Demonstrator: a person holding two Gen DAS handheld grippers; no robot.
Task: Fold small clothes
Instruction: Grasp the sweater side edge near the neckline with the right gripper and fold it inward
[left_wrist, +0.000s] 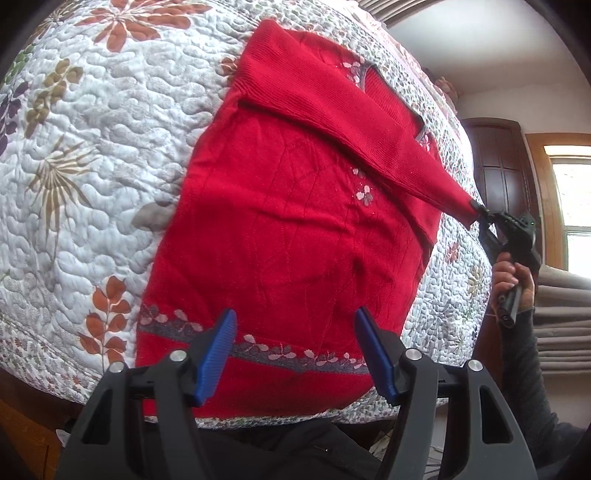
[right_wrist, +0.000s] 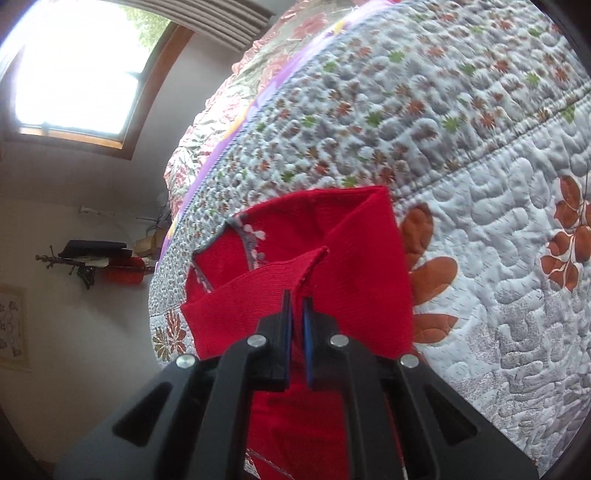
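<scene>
A bed covered by a white quilted bedspread printed with rust, olive and purple leaves (left_wrist: 92, 155) filled most of the left wrist view; a dark wooden door (left_wrist: 498, 166) and a bright window in a wooden frame (left_wrist: 572, 206) stood at the right edge, and grey slatted blinds (left_wrist: 565, 317) lay at lower right. A red knitted child's sweater with a grey-and-pink floral band near its hem (left_wrist: 288, 229) lay flat on the bedspread at frame centre, hem toward the lower edge and neckline toward the upper right, presumably spread so that its parts could be folded inward one at a time.

One ribbed red sleeve (left_wrist: 351, 122) crossed the sweater's chest diagonally from upper centre toward the right. The right gripper (left_wrist: 480, 214), held by a hand (left_wrist: 513, 277) in a dark sleeve, had its jaws clenched on the sleeve's cuff just past the sweater's right edge, holding the sleeve taut and slightly lifted, probably to lay it straight across the body without wrinkles. The right wrist view confirmed this: the right gripper's jaws pinched a strip of ribbed knit at lower centre, with the neckline visible at centre left.

The left gripper (left_wrist: 295, 354), with blue ribbed pads (left_wrist: 218, 354), hovered above the floral band at the lower centre; its jaws stood released, wide apart and holding nothing, apparently in readiness to steady or take up the hem.
</scene>
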